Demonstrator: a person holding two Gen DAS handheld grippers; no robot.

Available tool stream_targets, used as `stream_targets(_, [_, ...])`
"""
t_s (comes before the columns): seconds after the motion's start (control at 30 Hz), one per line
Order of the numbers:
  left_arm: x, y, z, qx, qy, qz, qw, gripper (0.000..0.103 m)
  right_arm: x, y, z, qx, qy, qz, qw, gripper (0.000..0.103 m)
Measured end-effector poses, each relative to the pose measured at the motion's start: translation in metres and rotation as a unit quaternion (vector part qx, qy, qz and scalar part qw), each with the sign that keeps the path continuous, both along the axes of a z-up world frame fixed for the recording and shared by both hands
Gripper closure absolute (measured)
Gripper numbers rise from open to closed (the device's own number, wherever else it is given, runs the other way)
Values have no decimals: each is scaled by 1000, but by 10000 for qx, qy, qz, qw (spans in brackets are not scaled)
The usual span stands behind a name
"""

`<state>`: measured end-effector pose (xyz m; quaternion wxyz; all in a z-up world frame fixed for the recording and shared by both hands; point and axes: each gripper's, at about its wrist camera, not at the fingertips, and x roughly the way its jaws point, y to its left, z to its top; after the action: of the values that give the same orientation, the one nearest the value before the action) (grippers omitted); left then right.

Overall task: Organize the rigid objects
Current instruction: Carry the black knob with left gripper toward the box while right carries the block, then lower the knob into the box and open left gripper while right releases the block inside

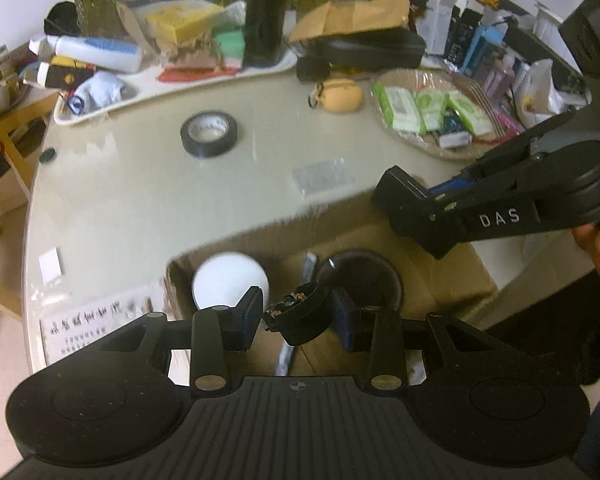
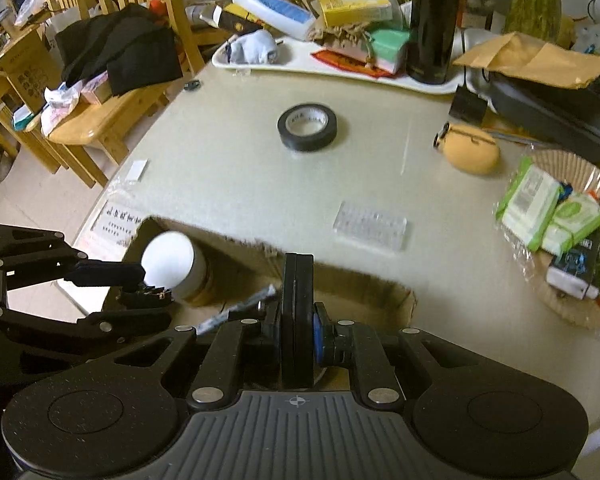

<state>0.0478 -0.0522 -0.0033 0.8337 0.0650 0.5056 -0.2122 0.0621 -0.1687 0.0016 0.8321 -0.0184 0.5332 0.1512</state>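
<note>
A cardboard box (image 1: 452,280) sits at the table's near edge and holds a white-lidded jar (image 1: 230,280) and a dark round container (image 1: 360,276). My left gripper (image 1: 296,316) is open over the box; a small black part (image 1: 300,316) sits between its fingers, touching the right one. My right gripper (image 2: 297,320) is shut on a flat black case (image 2: 298,300), held upright above the box (image 2: 380,292). It also shows in the left wrist view (image 1: 416,212). A black tape roll (image 1: 209,135) (image 2: 307,127) lies on the table.
A clear plastic piece (image 2: 370,226) lies near the box. A yellow pouch (image 2: 470,154), a basket of wipes (image 2: 556,216) and a cluttered white tray (image 2: 340,64) ring the table. Wooden chairs (image 2: 92,120) stand at left.
</note>
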Motion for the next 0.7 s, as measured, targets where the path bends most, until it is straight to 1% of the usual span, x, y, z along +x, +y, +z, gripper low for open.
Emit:
stream_targets(0.23, [-8,1,-11,145,259,-36,9996,66,-10,3,-9,-138,204,-22,9997,86])
stream_targets(0.7, [-8,-2,-14,268,331,-13,9991,66,-8,-4,-12,-153,280,-139,9994,85])
